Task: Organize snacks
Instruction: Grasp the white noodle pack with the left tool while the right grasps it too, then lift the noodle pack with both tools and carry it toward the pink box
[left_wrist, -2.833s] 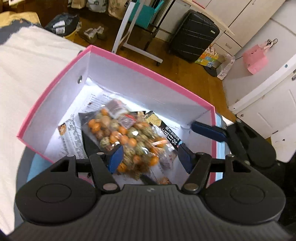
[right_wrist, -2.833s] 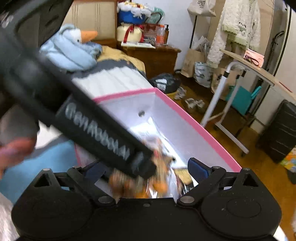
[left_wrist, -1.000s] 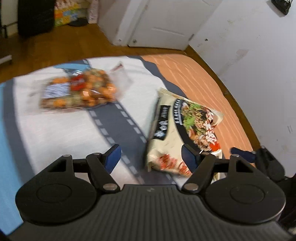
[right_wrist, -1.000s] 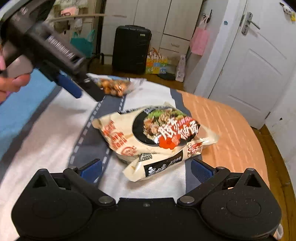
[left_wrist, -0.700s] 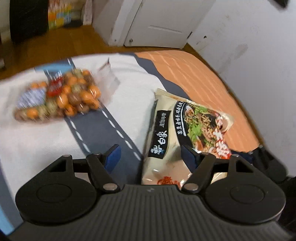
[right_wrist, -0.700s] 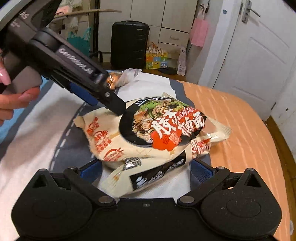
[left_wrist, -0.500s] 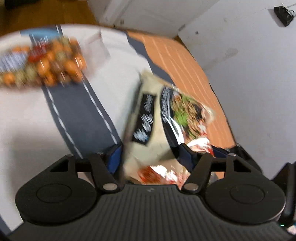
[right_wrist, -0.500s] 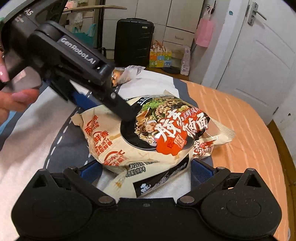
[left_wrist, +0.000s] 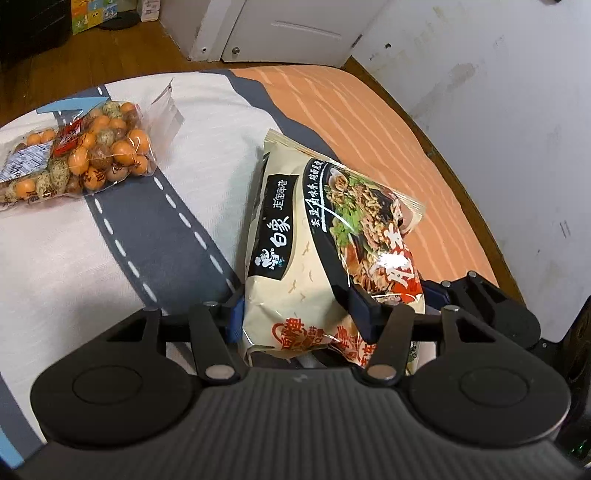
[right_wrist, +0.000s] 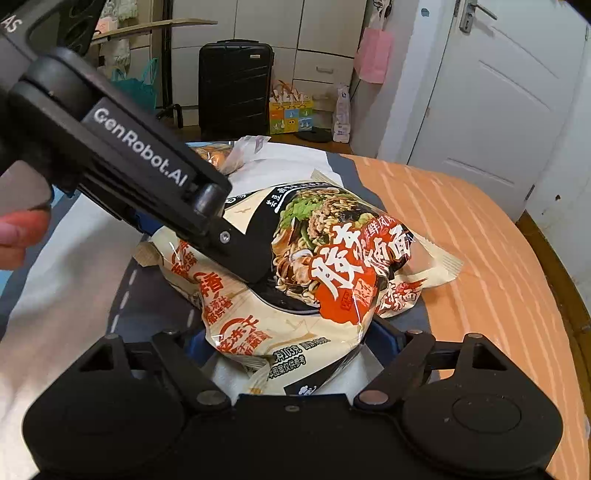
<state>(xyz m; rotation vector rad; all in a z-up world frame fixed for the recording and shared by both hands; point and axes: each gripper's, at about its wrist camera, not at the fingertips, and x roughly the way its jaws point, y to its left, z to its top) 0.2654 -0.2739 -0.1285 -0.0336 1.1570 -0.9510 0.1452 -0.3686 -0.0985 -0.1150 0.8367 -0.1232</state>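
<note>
noodle packet (right_wrist: 325, 266): on bed (left_wrist: 369, 110) | left hand-held gripper (left_wrist: 299, 314): closing, pads pressing packet's near end | right hand-held gripper (right_wrist: 291, 343): closing, pads clasping packet's bottom edge | nut bag (left_wrist: 74, 155): well left of packet

We lose the near end of the noodle packet (right_wrist: 314, 280) behind the right tool (right_wrist: 291, 343), and the left tool (left_wrist: 301, 314) covers its lower edge too. The bag of round snacks (left_wrist: 74, 155) runs off the left edge. In the right wrist view that bag is almost wholly hidden.
</note>
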